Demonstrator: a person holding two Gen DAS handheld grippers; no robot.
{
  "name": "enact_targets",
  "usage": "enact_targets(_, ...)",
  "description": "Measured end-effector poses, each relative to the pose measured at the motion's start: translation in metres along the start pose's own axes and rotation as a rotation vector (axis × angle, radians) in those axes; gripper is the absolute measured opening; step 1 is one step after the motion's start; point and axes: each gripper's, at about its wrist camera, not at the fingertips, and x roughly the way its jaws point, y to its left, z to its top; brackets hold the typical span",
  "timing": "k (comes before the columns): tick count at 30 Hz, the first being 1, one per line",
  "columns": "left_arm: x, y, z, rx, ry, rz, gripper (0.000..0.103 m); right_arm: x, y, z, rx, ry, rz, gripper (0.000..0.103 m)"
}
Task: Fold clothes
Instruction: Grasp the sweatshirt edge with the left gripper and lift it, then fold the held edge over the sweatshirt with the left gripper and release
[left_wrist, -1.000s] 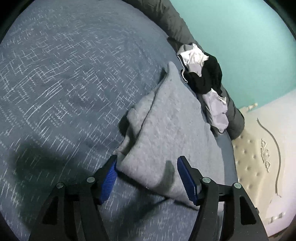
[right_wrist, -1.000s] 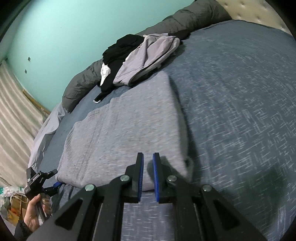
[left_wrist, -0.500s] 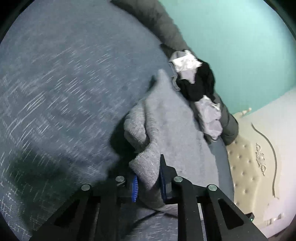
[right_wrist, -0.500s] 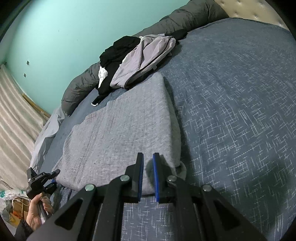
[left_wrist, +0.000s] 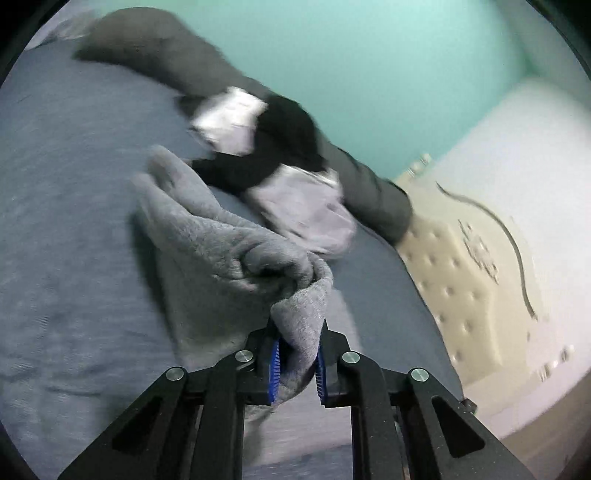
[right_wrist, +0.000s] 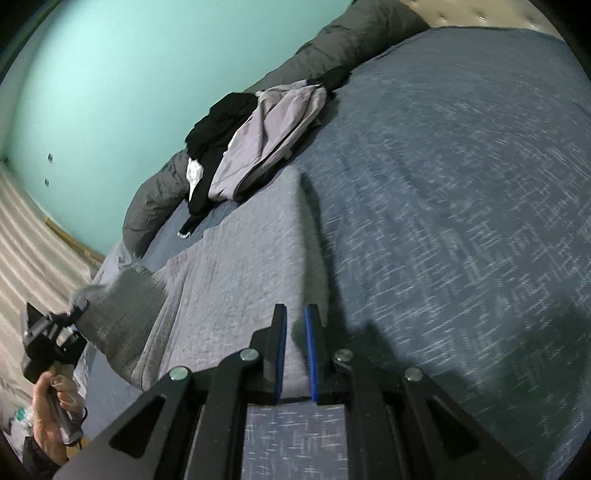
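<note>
Left wrist view: the left claw (left_wrist: 296, 363) is closing, a bunched corner of the grey garment (left_wrist: 207, 251) clamped between its pads and raised off the bed (left_wrist: 66, 155), so the fold looks begun; next, carry that corner across. Right wrist view, unlike the other, shows the garment's flat spread and the right claw (right_wrist: 295, 350) nipped together on its near edge, plus the hand (right_wrist: 51, 424) holding the left claw.

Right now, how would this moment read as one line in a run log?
step: folding | left gripper: closing on lifted corner of grey towel | right gripper: pinching near towel edge | surface: blue bedspread
</note>
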Motion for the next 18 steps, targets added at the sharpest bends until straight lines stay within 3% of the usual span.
enact_targets(3,0.038,-0.055,-0.015,0.082,0.066,-0.055,0.015,-0.003,-0.009,0.002,0.029,0.004,0.011,0.009)
enact_targets(7,0.106,-0.117,-0.066,0.212,0.229,-0.097,0.015,-0.005,-0.013,0.005,0.046,0.016,0.027,0.009)
enact_targets(9,0.14,-0.126,-0.097,0.242,0.346,-0.072,0.015,-0.005,-0.013,0.005,0.047,0.022,0.037,0.009)
enact_targets(12,0.173,-0.126,-0.132,0.285,0.433,0.007,0.016,-0.005,-0.013,0.005,0.049,0.029,0.053,0.009)
enact_targets(14,0.176,-0.124,-0.138,0.265,0.434,0.027,0.018,-0.005,-0.013,0.005,0.051,0.032,0.06,0.009)
enact_targets(18,0.159,-0.133,-0.128,0.27,0.423,-0.003,0.038,-0.005,-0.012,0.005,0.058,0.031,0.075,0.009)
